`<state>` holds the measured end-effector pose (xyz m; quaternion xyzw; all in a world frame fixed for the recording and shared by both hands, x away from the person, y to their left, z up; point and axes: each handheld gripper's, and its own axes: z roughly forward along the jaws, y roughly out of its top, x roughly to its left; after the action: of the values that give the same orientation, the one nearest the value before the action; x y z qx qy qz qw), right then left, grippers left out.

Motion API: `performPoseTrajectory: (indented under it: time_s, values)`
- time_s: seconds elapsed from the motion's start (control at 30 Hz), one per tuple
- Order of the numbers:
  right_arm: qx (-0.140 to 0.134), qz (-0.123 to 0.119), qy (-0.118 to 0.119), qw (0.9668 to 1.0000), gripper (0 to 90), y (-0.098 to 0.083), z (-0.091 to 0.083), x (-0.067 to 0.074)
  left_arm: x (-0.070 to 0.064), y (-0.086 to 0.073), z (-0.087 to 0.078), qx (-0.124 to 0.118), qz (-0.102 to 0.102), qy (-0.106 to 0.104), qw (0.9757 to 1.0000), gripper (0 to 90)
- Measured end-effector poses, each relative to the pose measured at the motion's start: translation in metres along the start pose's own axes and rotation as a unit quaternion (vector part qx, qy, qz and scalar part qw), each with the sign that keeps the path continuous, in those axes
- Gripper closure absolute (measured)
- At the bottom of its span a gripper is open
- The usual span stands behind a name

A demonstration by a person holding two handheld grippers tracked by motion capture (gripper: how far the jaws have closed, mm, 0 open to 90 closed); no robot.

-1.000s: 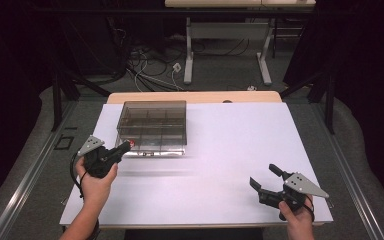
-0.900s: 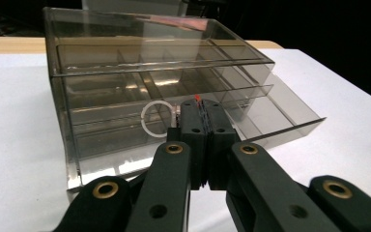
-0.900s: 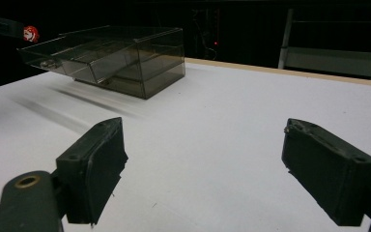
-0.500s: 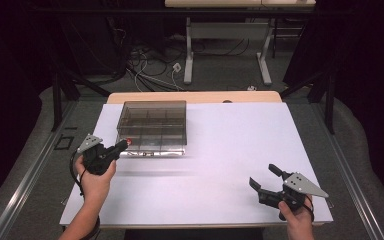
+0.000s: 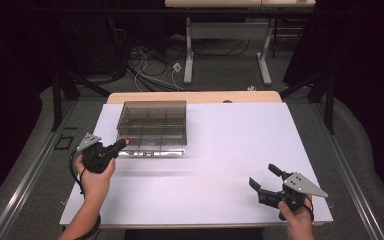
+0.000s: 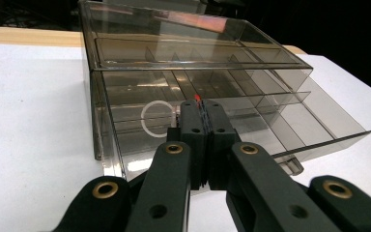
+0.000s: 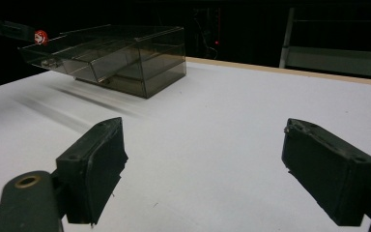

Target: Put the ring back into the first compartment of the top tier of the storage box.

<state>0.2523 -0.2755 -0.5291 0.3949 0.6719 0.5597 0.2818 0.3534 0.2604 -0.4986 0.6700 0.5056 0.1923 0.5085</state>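
High view: one organizer box point(image 5: 152, 127), two grippers.

Room dark; light falls mainly on the counter point(image 5: 240, 150), white-topped with a pale wood edge along its far side. Grey carpet floor point(image 5: 220, 75) all round. Beyond the counter stands a second table point(image 5: 230, 30) on a pale metal frame with two legs and splayed feet. Loose cables point(image 5: 145, 65) tangle on the floor to its left, a small white plug or adapter point(image 5: 177, 66) among them. Black stand legs point(image 5: 65, 85) brace at left and right of the counter. A metal floor rail point(image 5: 25, 180) runs along the left side.
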Motion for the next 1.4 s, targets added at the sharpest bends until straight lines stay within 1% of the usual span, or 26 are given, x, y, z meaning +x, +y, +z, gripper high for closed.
performPoseTrajectory:
  time_s: [0.17, 0.33, 0.5, 1.1, 1.17, 1.4]
  values:
    - [-0.001, 0.003, 0.001, 1.0000, 14.9, -0.0002, 0.0003, 0.0004, -0.0001, -0.0009, 0.0008, 0.001, 0.002, 0.002, 1.0000, 89.2]
    - [-0.001, 0.004, 0.001, 1.0000, 14.9, -0.0004, 0.0006, 0.0006, -0.0011, -0.0014, 0.0021, 0.004, 0.006, 0.002, 1.0000, 89.2]
    - [-0.002, 0.002, 0.001, 1.0000, 14.9, -0.0003, 0.0006, 0.0001, -0.0011, -0.0011, 0.0022, 0.003, 0.006, 0.002, 1.0000, 89.1]
    - [-0.001, 0.003, 0.001, 1.0000, 14.9, -0.0002, 0.0002, 0.0004, 0.0025, -0.0019, 0.0013, -0.001, -0.004, 0.003, 1.0000, 88.4]
    - [-0.001, 0.002, 0.001, 1.0000, 14.9, -0.0001, 0.0002, 0.0002, 0.0025, -0.0022, 0.0014, -0.002, -0.004, 0.003, 1.0000, 86.4]
    - [-0.001, 0.000, 0.001, 1.0000, 14.9, -0.0001, 0.0002, 0.0000, 0.0030, -0.0023, 0.0022, -0.017, 0.001, 0.006, 0.9998, 74.2]
